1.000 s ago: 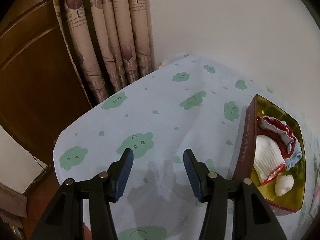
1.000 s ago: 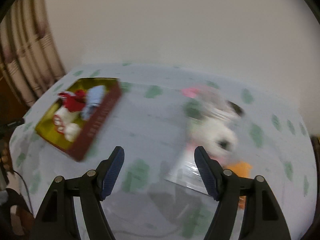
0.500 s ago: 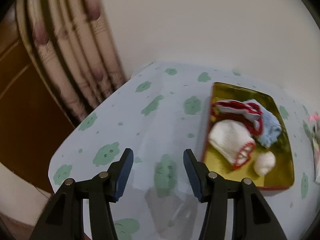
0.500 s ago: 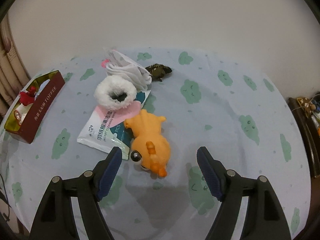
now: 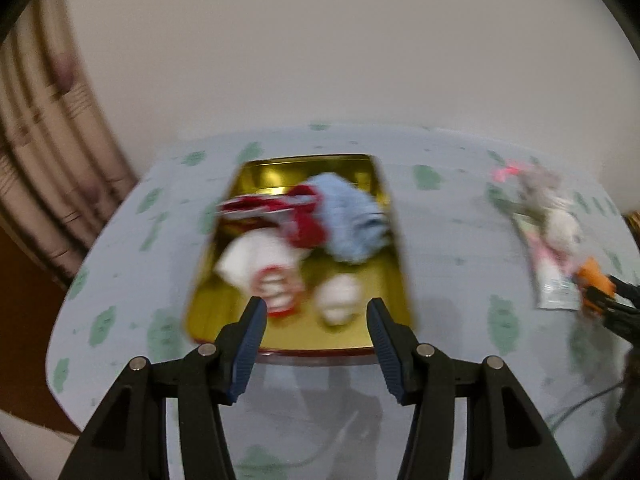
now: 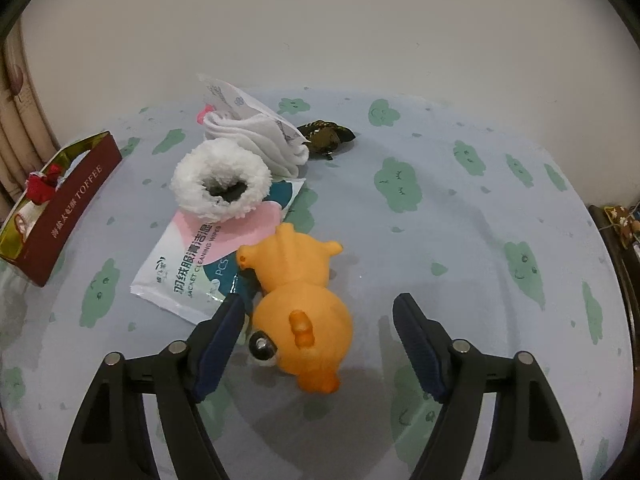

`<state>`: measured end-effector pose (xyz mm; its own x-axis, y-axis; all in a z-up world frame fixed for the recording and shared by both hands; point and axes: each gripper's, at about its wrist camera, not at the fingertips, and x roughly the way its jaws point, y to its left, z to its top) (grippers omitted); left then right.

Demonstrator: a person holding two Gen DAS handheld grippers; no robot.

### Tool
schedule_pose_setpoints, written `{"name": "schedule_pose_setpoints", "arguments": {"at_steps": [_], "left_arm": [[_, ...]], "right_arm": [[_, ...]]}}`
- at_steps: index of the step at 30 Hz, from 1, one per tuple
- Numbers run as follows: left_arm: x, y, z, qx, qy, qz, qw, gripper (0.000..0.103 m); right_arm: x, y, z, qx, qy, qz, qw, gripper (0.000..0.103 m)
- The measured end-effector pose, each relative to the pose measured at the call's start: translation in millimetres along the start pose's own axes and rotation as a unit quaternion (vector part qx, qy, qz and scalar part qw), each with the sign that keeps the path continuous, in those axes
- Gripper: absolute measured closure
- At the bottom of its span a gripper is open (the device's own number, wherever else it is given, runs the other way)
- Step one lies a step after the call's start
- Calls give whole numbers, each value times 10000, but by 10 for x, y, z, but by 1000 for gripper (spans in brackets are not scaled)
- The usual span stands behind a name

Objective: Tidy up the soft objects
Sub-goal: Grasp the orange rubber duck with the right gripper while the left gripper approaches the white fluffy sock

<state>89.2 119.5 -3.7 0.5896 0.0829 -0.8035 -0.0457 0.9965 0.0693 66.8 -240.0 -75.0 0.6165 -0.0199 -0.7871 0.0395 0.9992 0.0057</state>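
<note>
An orange soft toy (image 6: 302,312) lies on the table between the fingers of my open right gripper (image 6: 319,304); it also shows in the left wrist view (image 5: 594,278). Behind it are a fluffy white scrunchie (image 6: 222,184), a folded white cloth (image 6: 256,136) and a wipes packet (image 6: 196,264). A gold-lined red tin (image 5: 362,338) holds red, white and blue soft items (image 5: 348,220); it also shows at the left of the right wrist view (image 6: 68,208). My open, empty left gripper (image 5: 316,308) hovers at the tin's near edge.
A round table with a pale blue cloud-print cloth (image 6: 460,220) stands against a white wall. A dark hair clip (image 6: 328,136) lies behind the white cloth. Curtains (image 5: 44,152) hang at the left. Dark furniture (image 6: 624,224) stands at the right table edge.
My left gripper has swung right to face the tin squarely. My right gripper has moved forward and down, so the orange toy now lies between its fingers.
</note>
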Motion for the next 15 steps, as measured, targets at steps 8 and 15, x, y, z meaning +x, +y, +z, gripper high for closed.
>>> {"name": "schedule_pose_setpoints", "arguments": {"at_steps": [8,15], "left_arm": [[47,-894,200,787,111,-656,9947,50],[281,-1642,293,1208,407,-1688,9774,50]], "right_arm": [[19,-4,-38,53,-85,160,9998,62],[-76,-183,-98,230,-97,-137,9996,62]]}}
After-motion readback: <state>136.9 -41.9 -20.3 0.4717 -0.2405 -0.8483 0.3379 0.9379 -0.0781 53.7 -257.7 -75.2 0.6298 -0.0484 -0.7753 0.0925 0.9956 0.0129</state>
